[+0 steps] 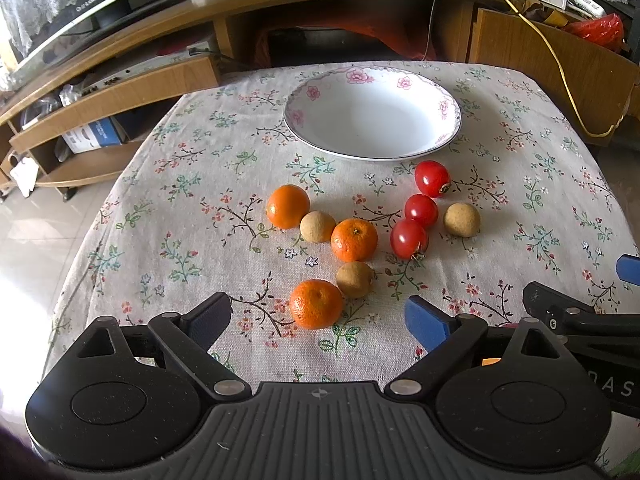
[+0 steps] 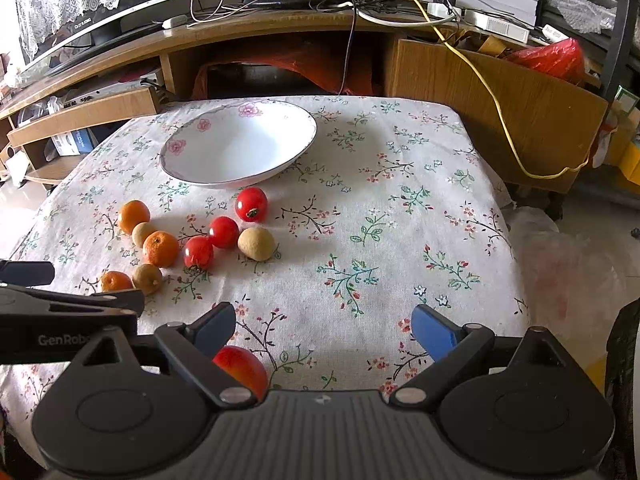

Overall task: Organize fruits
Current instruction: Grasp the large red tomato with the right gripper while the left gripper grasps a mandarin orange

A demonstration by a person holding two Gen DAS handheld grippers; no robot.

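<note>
Three oranges (image 1: 316, 304), three tomatoes (image 1: 420, 210) and three small brown fruits (image 1: 461, 219) lie clustered on the flowered tablecloth (image 1: 180, 200), just in front of the white bowl (image 1: 372, 116) with pink flowers on its rim. A red-yellow fruit (image 2: 242, 366) sits beneath the right gripper (image 2: 324, 330). The left gripper (image 1: 320, 318) and the right one both stand wide open, holding nothing. "GenRob" reads on the left gripper's side in the right wrist view.
</note>
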